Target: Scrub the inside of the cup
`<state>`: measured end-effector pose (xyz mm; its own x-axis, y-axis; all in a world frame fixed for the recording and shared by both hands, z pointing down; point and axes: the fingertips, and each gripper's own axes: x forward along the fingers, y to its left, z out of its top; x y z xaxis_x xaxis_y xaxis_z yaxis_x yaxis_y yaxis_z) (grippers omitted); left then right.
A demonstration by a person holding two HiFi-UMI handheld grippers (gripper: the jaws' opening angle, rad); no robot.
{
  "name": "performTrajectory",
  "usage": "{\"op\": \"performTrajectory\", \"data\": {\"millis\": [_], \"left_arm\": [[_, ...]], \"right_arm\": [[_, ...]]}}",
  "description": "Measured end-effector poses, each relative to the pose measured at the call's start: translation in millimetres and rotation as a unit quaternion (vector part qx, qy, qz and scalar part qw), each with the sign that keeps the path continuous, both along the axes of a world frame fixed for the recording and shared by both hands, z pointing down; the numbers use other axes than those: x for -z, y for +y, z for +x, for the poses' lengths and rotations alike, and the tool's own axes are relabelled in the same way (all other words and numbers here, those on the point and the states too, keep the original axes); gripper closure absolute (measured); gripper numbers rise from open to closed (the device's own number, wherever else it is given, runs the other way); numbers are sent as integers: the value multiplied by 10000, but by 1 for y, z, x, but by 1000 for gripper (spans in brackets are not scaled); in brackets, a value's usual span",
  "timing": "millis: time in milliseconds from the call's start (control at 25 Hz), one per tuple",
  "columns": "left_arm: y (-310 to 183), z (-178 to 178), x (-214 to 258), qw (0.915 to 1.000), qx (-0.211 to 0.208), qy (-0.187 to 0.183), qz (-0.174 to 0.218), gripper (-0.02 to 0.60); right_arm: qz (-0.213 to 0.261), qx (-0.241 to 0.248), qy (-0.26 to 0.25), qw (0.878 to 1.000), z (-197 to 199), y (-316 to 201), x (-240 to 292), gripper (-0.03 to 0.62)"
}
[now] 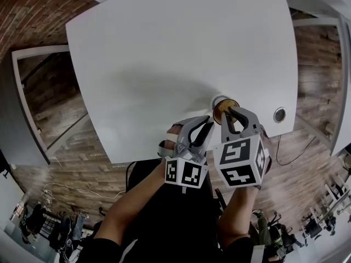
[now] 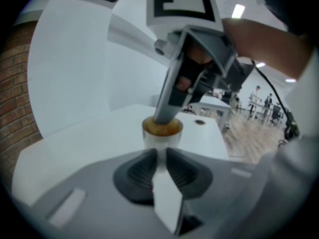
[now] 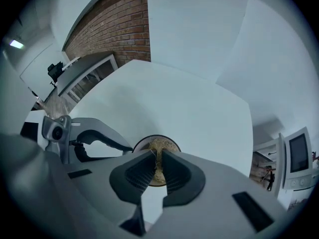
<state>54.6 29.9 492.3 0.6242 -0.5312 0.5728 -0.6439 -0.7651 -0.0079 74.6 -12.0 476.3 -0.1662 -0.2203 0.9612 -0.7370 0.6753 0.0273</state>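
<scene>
A small white cup (image 1: 218, 101) stands near the front edge of the white table (image 1: 164, 48). A golden-brown scrubber (image 1: 226, 112) fills its mouth. My right gripper (image 1: 231, 114) points steeply down into the cup and is shut on the scrubber (image 3: 158, 151), whose fibres show between the pads. My left gripper (image 1: 208, 124) comes in from the left and is shut on a white part of the cup's side (image 2: 162, 139), which looks like a handle. In the left gripper view the right gripper (image 2: 167, 117) stands in the cup's mouth. The inside of the cup is hidden by the scrubber.
A round metal cable grommet (image 1: 279, 114) sits in the table top to the right of the cup. The table's front edge runs just below both grippers, with wooden floor beyond. More white desks (image 2: 214, 106) stand in the background.
</scene>
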Motion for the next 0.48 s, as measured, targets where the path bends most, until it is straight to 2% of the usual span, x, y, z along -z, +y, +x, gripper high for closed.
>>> {"op": "performTrajectory", "data": {"millis": [280, 480], "left_arm": [[0, 0, 0, 10000, -5, 4, 9, 518], [0, 1, -1, 10000, 17, 3, -7, 518]], "right_arm": [[-328, 102, 121, 9993, -5, 2, -25, 565], [-260, 111, 6, 9996, -5, 4, -17, 565]]}}
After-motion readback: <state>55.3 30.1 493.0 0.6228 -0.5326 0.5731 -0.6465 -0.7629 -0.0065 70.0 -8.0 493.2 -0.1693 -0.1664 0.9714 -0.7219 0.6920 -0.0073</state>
